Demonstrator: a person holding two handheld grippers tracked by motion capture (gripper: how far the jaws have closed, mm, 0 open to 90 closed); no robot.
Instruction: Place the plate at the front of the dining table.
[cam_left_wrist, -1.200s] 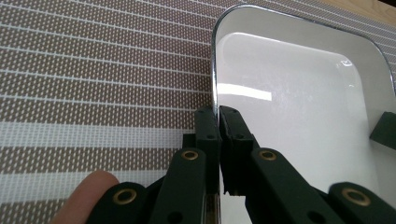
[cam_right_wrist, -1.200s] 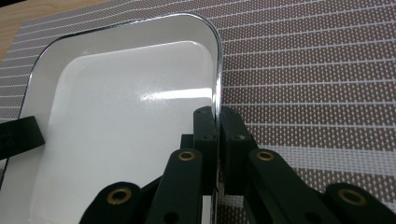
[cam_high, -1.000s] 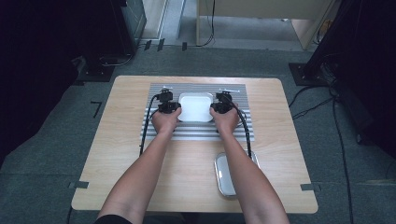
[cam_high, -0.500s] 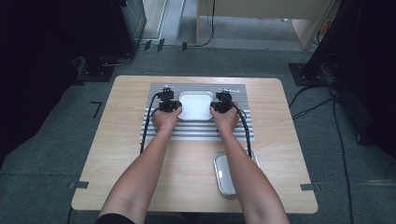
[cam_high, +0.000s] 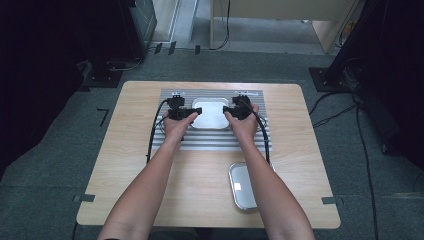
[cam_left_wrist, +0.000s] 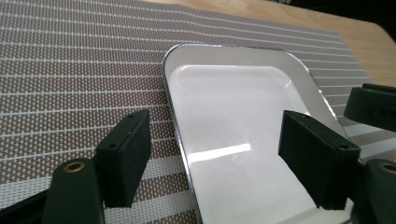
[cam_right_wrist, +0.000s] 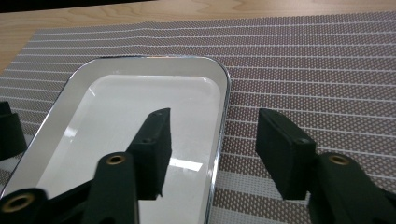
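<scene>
Nearest the person, a second shiny metal tray with rounded corners is seen on the pale wood-grain desk. Farther off, a ribbed, woven grey-striped mat is laid flat, and a glossy rectangular metal tray with rounded corners rests at its middle. The left hand-held gripper is held at the tray's left rim and the right hand-held gripper at its right rim. Both pairs of jaws have just been opening; each now straddles the rim without pressing it, with matte black pads apart.
</scene>
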